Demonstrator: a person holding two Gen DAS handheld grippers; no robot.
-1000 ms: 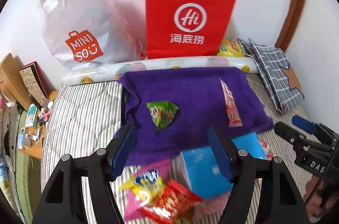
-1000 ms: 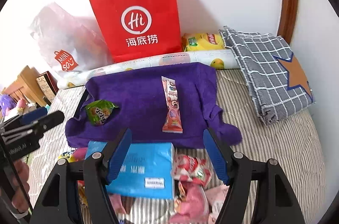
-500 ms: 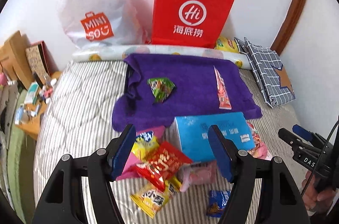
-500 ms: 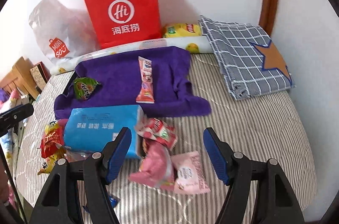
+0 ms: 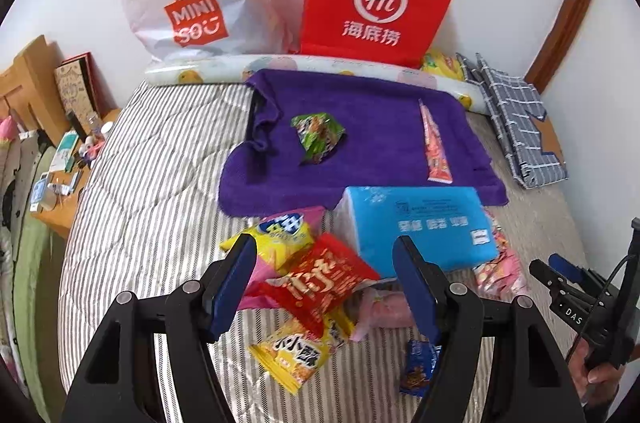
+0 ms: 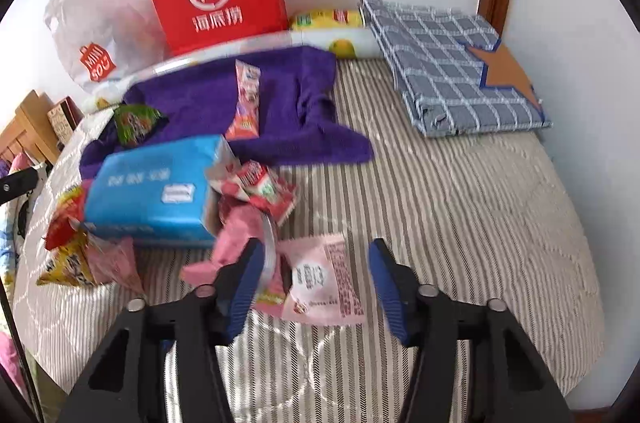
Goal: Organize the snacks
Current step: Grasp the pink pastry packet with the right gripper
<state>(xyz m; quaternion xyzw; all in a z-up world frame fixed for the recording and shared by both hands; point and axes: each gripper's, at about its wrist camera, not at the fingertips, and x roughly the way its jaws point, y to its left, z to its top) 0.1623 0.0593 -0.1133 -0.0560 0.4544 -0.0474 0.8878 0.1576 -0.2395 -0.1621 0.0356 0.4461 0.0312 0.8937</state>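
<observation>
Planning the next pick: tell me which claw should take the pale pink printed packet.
Right. The right claw has just been closing with the pale pink printed packet between its pads; the left claw frames the red foil packet instead.

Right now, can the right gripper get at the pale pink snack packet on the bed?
Probably yes: the pale pink snack packet lies uncovered between the right gripper's jaws, which have just been closing but aren't yet pressing it.

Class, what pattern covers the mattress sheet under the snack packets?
Grey and white stripes on the mattress sheet, clearest in the right wrist view.
</observation>
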